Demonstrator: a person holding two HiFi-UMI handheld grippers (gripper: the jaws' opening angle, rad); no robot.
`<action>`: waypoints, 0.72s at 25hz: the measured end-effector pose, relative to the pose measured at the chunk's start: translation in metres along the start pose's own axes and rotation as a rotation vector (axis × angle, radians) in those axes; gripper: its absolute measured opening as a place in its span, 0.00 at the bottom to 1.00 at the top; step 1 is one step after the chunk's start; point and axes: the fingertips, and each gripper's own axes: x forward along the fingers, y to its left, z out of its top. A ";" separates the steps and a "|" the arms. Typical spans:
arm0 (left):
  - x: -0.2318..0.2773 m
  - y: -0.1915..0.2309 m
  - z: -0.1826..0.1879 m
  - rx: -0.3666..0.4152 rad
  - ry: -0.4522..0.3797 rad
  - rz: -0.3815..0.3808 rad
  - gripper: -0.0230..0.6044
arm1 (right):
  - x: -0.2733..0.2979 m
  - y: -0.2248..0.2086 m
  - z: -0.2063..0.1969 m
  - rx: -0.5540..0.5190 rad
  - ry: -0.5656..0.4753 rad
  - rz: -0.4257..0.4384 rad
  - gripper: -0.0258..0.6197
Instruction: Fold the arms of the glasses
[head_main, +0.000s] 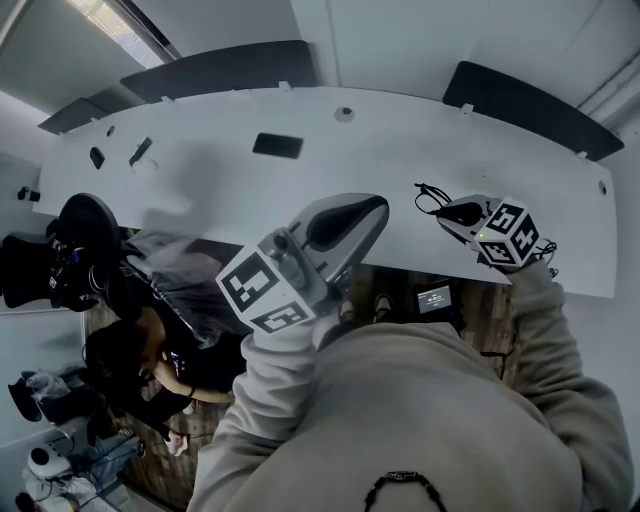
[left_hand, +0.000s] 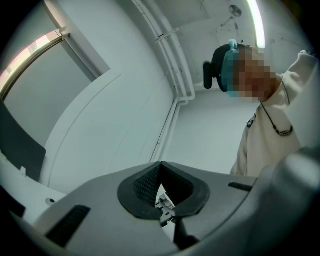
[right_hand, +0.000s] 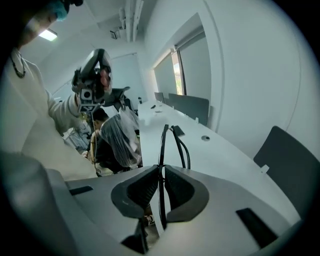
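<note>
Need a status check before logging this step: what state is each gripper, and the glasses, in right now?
left gripper: shut, nothing between its jaws.
right gripper: shut on the glasses.
glasses: clamped edge-on between the right gripper's jaws, over the table; whether the arms are folded cannot be told.

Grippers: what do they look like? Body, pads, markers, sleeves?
Both the left gripper and right gripper have smooth grey shells with black textured pads. Each carries a white cube with black square markers. The sleeves are cream and loose.
</note>
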 end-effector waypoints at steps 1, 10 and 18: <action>-0.002 0.002 0.000 -0.002 -0.003 0.006 0.05 | 0.007 -0.004 -0.008 -0.001 0.025 -0.004 0.13; -0.006 0.017 -0.001 0.001 -0.011 0.061 0.05 | 0.065 -0.043 -0.081 -0.104 0.273 -0.040 0.13; -0.016 0.024 -0.002 0.011 0.005 0.105 0.05 | 0.129 -0.065 -0.141 -0.061 0.365 -0.012 0.13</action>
